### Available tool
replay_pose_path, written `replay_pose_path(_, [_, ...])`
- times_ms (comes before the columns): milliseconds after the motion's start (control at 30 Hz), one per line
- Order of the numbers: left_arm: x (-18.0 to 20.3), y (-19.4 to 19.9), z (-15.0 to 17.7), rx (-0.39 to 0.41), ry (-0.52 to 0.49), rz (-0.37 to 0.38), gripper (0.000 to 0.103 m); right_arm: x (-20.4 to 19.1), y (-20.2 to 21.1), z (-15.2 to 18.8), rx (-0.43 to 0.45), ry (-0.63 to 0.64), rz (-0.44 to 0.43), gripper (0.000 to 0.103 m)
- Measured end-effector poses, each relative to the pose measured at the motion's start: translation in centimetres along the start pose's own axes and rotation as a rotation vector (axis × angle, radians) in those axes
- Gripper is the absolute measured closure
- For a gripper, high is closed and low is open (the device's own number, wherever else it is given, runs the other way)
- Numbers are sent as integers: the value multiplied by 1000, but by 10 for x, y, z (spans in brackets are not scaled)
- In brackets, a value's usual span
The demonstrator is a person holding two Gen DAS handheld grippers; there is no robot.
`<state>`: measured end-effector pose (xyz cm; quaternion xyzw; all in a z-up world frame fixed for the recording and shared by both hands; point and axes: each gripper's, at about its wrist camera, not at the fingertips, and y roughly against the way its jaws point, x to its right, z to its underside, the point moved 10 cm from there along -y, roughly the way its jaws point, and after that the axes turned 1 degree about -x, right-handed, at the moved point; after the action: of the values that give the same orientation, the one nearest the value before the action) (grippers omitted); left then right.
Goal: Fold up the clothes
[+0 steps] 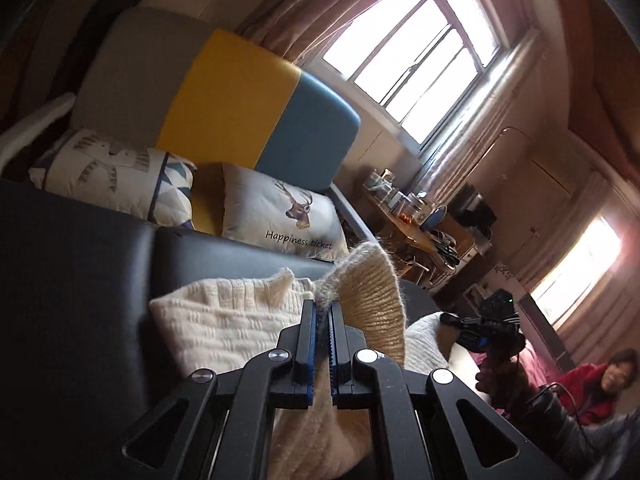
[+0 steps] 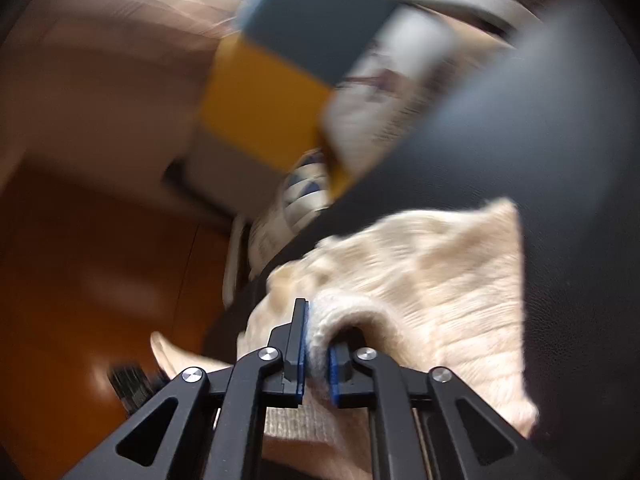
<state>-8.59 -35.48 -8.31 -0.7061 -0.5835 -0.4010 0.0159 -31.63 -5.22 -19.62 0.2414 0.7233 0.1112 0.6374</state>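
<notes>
A cream knitted sweater [image 1: 224,320] lies on a black leather sofa seat [image 1: 80,264]. My left gripper [image 1: 322,312] is shut on a ribbed edge of the sweater [image 1: 368,292], which stands up between the blue pads. My right gripper [image 2: 316,344] is shut on a thick rolled edge of the same sweater [image 2: 432,280], with the rest spread on the seat ahead. The right wrist view is blurred. The right gripper also shows in the left wrist view [image 1: 484,328], low at the right.
Two printed cushions [image 1: 280,216] lean on a grey, yellow and blue sofa back [image 1: 240,108]. A cluttered table [image 1: 420,220] stands under the window [image 1: 412,52]. A person in red [image 1: 600,384] sits at the lower right. Orange-brown wood floor [image 2: 100,280] shows left.
</notes>
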Motion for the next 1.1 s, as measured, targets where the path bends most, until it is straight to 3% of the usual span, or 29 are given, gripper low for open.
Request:
replay_pose_path(67, [-30, -39, -4, -46, 66, -58, 98, 37, -20, -2, -20, -125, 55, 92])
replay_pose_path(133, [-73, -77, 0, -94, 156, -177, 98, 43, -29, 3, -43, -173, -20, 90])
replay_pose_path(233, [-121, -114, 19, -177, 279, -251, 98, 32, -18, 2, -27, -166, -101, 75])
replay_pose_path(367, [-140, -121, 23, -159, 403, -185, 97, 14, -13, 15, -100, -114, -164, 69])
replay_pose_path(533, [-134, -97, 23, -101, 434, -195, 97, -19, -16, 29, -162, -66, -287, 60])
replay_pose_path(567, [-133, -92, 23, -89, 439, -198, 97, -27, -16, 27, -146, -67, -323, 60])
replay_pose_path(633, [-129, -73, 21, -30, 426, -240, 97, -29, -9, 6, -25, -102, -363, 60])
replay_pose_path(700, [-120, -59, 19, 4, 383, -260, 97, -14, -7, -14, 92, -164, -326, 60])
replay_pose_path(767, [-111, -52, 20, 16, 356, -266, 97, 5, -11, -22, 133, -190, -207, 57])
replay_pose_path(833, [-101, -54, 27, -9, 334, -257, 97, 9, -17, -13, 89, -154, -144, 57])
replay_pose_path(1000, [-91, -67, 51, -101, 256, -281, 97, 14, -23, 21, -32, 132, 138, 59])
replay_pose_path(1100, [-89, -80, 68, -179, 207, -308, 97, 16, -27, 39, -91, 194, 166, 59])
